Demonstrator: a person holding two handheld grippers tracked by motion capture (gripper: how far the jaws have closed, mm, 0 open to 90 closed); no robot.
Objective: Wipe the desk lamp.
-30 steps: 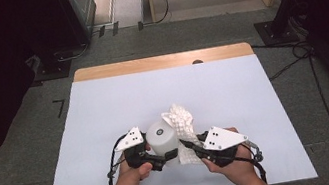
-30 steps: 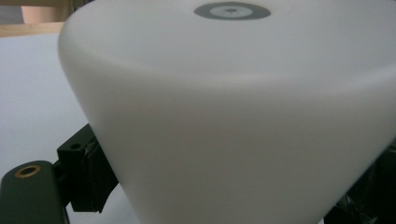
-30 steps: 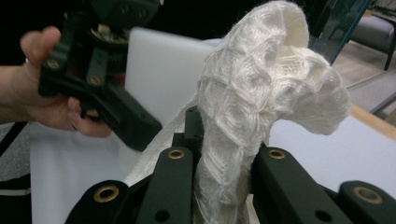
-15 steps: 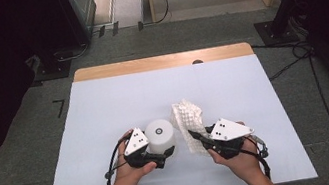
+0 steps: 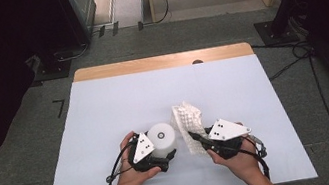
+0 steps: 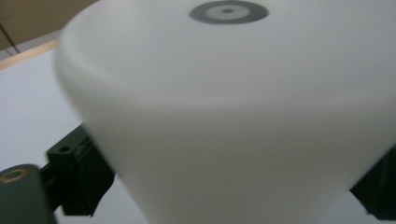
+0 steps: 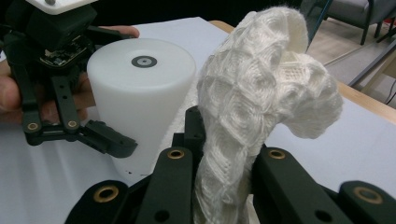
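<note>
Here we hold a white cup upside down on the white surface, our left gripper clamped around its side near the front edge. Just beside it, our right gripper is squeezed tight on a white knitted cloth, which stands up bunched between the jaws, close beside the cup.

The white cup is blurred and cut off by the left gripper view's edges; it hides the left gripper's far jaw there.
</note>
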